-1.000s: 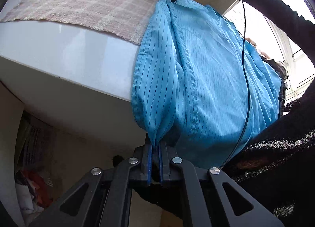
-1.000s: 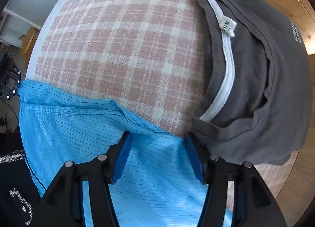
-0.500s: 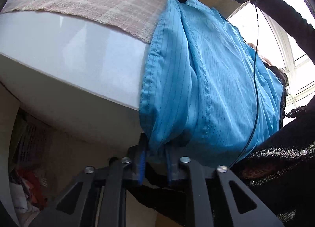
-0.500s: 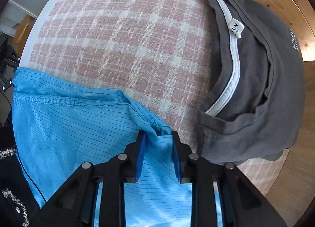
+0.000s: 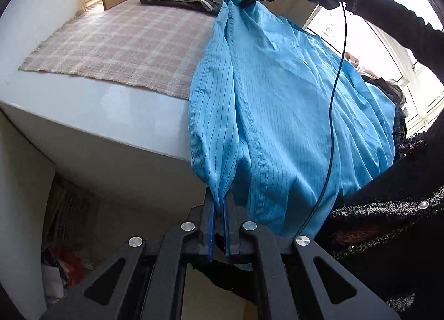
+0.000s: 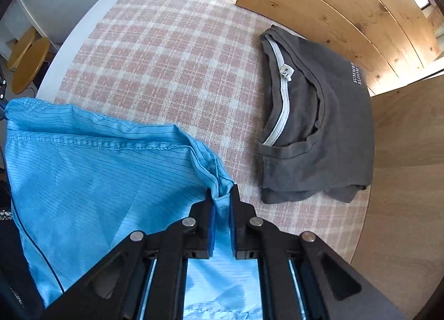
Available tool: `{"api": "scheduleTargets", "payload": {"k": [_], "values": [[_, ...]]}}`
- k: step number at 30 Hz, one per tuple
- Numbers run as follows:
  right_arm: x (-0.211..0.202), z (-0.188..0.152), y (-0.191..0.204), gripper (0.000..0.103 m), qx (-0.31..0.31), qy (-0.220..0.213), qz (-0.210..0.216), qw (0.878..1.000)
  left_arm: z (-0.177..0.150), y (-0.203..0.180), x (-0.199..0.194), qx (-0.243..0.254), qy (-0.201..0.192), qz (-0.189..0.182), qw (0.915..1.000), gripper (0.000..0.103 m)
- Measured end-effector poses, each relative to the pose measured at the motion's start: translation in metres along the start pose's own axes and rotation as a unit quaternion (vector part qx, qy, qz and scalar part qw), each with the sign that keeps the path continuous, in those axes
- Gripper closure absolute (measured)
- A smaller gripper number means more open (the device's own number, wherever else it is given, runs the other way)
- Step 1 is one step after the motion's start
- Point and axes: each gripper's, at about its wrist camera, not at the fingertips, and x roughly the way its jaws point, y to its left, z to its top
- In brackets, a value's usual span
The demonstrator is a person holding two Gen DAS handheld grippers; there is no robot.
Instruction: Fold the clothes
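Note:
A shiny blue pinstriped garment (image 5: 277,114) hangs stretched between my two grippers, draped over the front edge of the white table (image 5: 91,114). My left gripper (image 5: 219,206) is shut on its lower corner, below the table edge. My right gripper (image 6: 221,200) is shut on the upper corner of the blue garment (image 6: 91,170), lifted above the pink checked cloth (image 6: 172,70). In the left wrist view the right gripper (image 5: 247,2) shows at the top, pinching the fabric, held by a hand in a dark sleeve.
A folded grey T-shirt (image 6: 319,131) lies on the checked cloth (image 5: 125,42) near the wooden boards (image 6: 347,14) at the back. A black cable (image 5: 335,92) runs across the garment. A person's dark knit clothing (image 5: 388,223) is at right. Clutter (image 5: 63,264) sits under the table.
My right gripper closed on the garment's upper corner and lifted it up and back from the grey T-shirt. My left gripper loosened briefly, then shut again on the lower corner.

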Motion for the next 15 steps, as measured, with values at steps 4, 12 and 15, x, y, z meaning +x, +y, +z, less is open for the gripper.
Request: {"api": "scheduleTargets", "payload": {"k": [4,12,15], "values": [[-0.034,-0.029,0.005,0.096,0.017,-0.022,-0.017,0.999,0.004,-0.033,-0.022,0.033,-0.01,0.01,0.9993,0.099],[-0.078,-0.125,0.005,0.096,0.076,-0.055,-0.031,0.995,-0.004,-0.127,-0.033,0.12,-0.002,-0.015,0.9926,0.099],[-0.084,-0.167,0.017,0.096,0.112,-0.061,-0.029,0.991,-0.013,-0.159,-0.018,0.144,0.019,-0.047,0.9883,0.099]]}}
